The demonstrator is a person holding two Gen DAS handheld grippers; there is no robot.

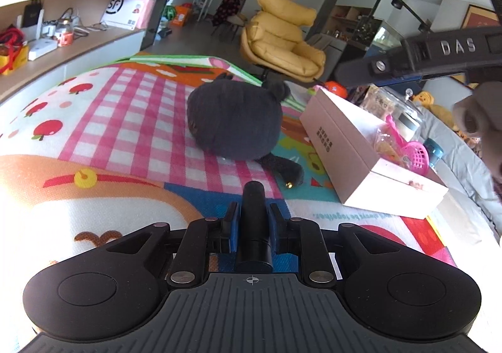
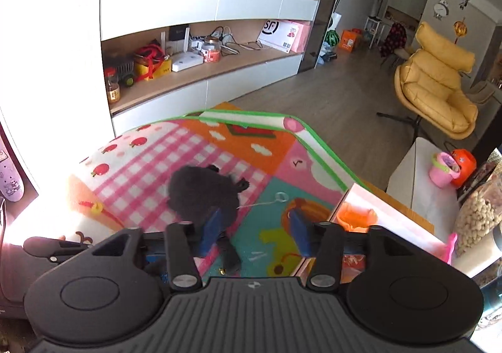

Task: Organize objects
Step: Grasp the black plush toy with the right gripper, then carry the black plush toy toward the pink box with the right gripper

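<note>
Two tongs | left (image 1: 253,221) clamps black cylinder (image 1: 254,227) | right (image 2: 255,232) wide, empty | plush (image 1: 233,120) beside box (image 1: 360,149)

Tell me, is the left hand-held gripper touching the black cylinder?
Touching. The left wrist view shows the left hand-held gripper shut on the black cylinder, blue pads pressing both sides.

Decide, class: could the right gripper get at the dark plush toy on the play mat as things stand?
Probably yes. The right gripper is open and empty, the plush toy lies uncovered on the mat, and nothing stands between them.
</note>
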